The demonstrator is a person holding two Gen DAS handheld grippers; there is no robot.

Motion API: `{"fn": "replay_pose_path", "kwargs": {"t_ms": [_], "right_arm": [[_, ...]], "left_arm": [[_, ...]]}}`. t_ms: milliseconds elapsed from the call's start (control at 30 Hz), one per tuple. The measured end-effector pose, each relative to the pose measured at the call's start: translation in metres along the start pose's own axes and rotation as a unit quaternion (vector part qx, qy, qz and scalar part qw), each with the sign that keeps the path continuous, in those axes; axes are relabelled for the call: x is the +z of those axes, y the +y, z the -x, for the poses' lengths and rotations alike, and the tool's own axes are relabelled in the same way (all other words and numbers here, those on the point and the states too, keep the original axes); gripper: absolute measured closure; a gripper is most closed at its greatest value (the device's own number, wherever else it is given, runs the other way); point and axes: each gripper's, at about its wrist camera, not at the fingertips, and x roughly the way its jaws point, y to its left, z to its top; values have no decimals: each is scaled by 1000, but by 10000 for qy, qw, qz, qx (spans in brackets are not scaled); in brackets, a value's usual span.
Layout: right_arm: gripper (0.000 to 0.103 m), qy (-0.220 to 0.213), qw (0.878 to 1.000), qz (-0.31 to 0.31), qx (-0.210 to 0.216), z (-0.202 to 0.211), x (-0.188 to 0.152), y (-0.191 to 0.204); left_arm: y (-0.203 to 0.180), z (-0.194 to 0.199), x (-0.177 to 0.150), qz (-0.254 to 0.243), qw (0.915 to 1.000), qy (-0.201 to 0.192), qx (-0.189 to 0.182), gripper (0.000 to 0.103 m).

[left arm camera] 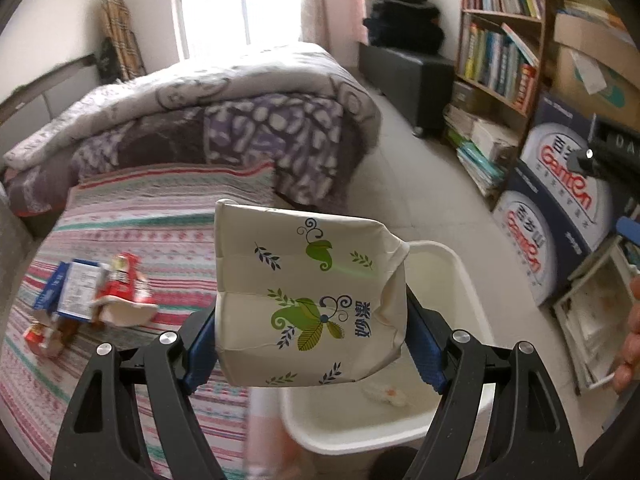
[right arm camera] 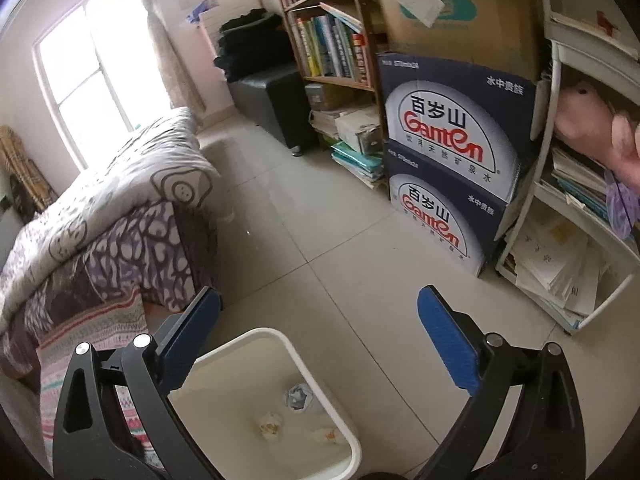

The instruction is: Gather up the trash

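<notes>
My left gripper is shut on a crushed white paper cup printed with green leaves, held above the bed's edge and the rim of a white bin. A crumpled scrap lies in the bin below. On the striped bedspread to the left sits a heap of trash: a blue-and-white carton and red wrappers. In the right wrist view, my right gripper stands wide open and empty above the same white bin, which holds a crumpled paper ball and two stained tissue wads.
A bed with a folded quilt fills the left. Stacked dark water cartons, a bookshelf and a white rack of papers line the right wall. Pale floor tiles run between. A person's fingers show at the right edge.
</notes>
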Motion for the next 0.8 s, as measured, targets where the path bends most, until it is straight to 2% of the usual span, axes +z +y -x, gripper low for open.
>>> {"fn": "replay_pose_path", "kwargs": {"t_ms": [133,233,367,567,800], "right_arm": [[8,63,9998,-199,21,-3,6,-10],[7,92,9996,-260,33,-4,8,-14],[7,96,9996,-275,47,-4,9,-16],[7,107,9997,-208,95,-2,8,-8],[7,136,9994,300,134,1,-8,29]], "left_arm": [[-19,-5,4,-51,9994,146,-297,25],[-30,-6,7,-100,9988,179,-438,18],[-37,-4,10,-174,9980,202,-577,15],[-27,2,9,-325,9985,153,-416,15],[25,6,4,-29,10000,78,-26,15]]}}
